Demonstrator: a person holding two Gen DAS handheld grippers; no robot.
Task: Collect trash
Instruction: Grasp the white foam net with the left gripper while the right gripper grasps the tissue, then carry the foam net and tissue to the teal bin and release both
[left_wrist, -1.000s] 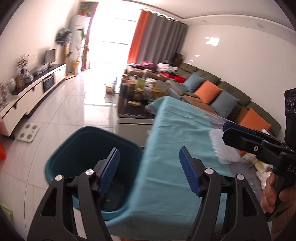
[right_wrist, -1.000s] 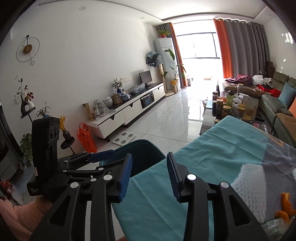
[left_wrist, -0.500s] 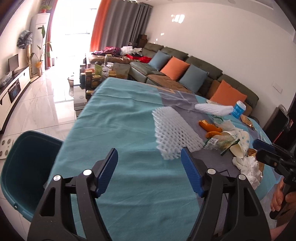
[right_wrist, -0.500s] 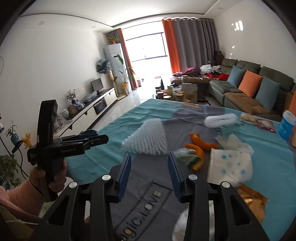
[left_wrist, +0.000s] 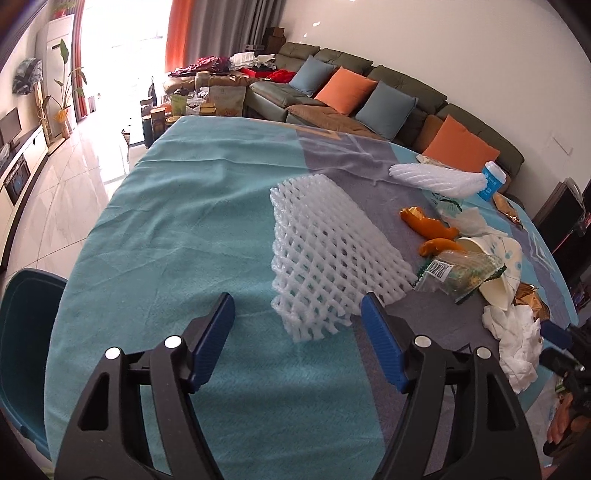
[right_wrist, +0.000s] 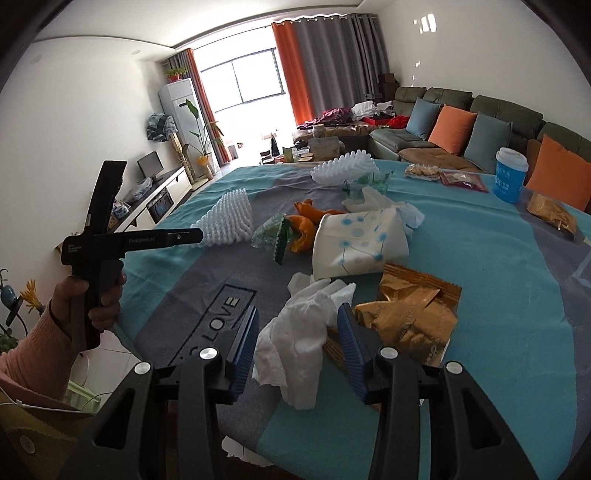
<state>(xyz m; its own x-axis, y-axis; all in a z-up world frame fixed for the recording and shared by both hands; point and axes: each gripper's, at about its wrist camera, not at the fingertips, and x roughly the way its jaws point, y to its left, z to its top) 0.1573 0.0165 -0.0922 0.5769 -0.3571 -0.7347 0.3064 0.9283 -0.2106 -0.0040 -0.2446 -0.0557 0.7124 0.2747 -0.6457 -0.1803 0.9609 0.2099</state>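
Trash lies on a table with a teal and grey cloth (left_wrist: 177, 229). My left gripper (left_wrist: 297, 321) is open and empty, just short of a white foam fruit net (left_wrist: 328, 254); the net also shows in the right wrist view (right_wrist: 229, 218). My right gripper (right_wrist: 297, 334) is open, its jaws on either side of a crumpled white tissue (right_wrist: 303, 328). Beside the tissue lie a gold foil wrapper (right_wrist: 410, 310), a flattened paper cup (right_wrist: 358, 243), orange peels (right_wrist: 306, 218), a clear plastic wrapper (right_wrist: 271, 230) and a second foam net (right_wrist: 343, 170).
A dark teal bin (left_wrist: 22, 332) stands on the floor left of the table. A blue-white cup (right_wrist: 509, 175) and snack packets (right_wrist: 461, 179) sit at the far right of the table. A sofa with orange and blue cushions (right_wrist: 454, 125) is behind.
Both grippers swung from the bin side toward the trash on the table. The left one closed in on the foam net; the right one came down around the tissue.
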